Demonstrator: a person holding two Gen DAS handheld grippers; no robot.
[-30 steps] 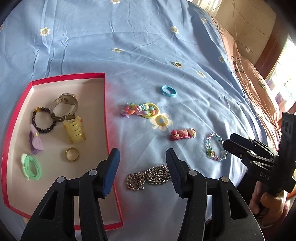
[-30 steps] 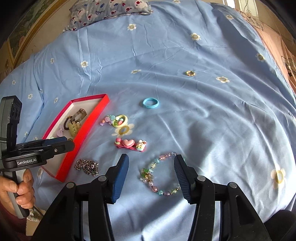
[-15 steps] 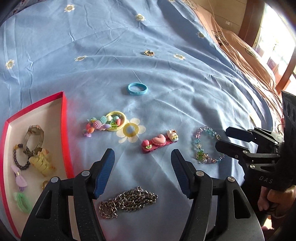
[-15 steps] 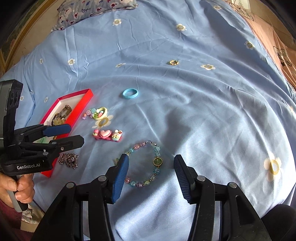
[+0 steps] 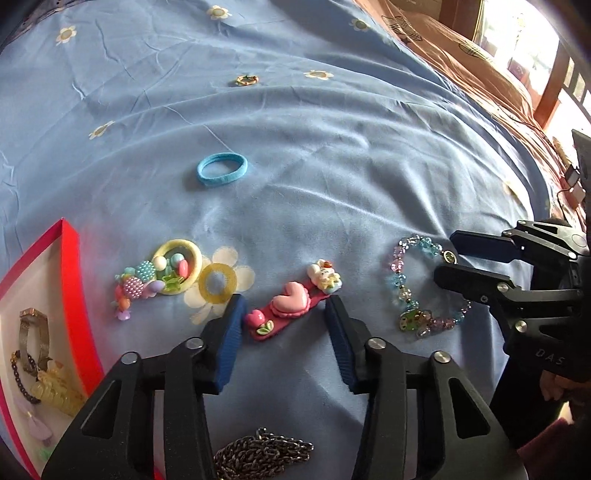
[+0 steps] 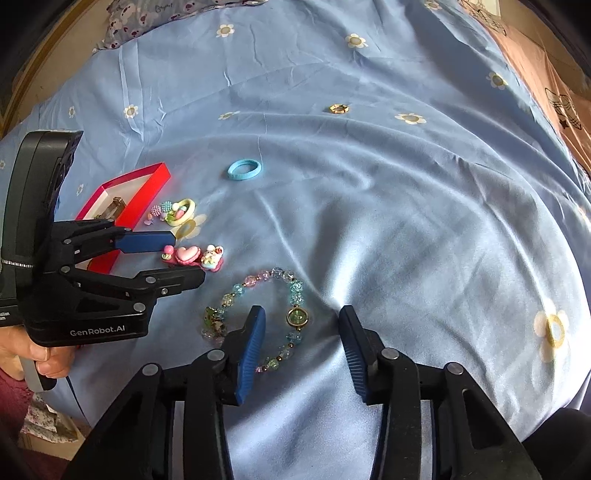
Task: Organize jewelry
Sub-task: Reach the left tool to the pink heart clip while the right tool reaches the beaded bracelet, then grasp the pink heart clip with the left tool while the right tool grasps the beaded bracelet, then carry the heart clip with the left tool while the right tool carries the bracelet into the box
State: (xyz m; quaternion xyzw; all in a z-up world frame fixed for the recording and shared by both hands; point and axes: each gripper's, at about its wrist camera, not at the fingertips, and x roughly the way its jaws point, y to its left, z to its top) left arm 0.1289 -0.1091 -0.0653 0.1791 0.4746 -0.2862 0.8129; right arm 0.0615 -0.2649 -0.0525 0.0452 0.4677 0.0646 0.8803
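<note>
Left hand-held gripper [image 5: 284, 302], jaws just narrowing, not gripping, straddles the pink heart hair clip [image 5: 291, 308] on the bed [image 5: 332, 155]. Right hand-held gripper [image 6: 301, 317], also closing, straddles the beaded bracelet [image 6: 295, 317]; red box [image 5: 74, 280] at nine o'clock.

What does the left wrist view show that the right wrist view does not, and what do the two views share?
Only the left wrist view shows the metal chain and most of the box's contents, such as the yellow claw clip. Only the right wrist view shows the patterned pillow at the bed's far end. Both show the heart hair clip, the beaded bracelet, the blue hair tie, the red box and the small gold ring.
</note>
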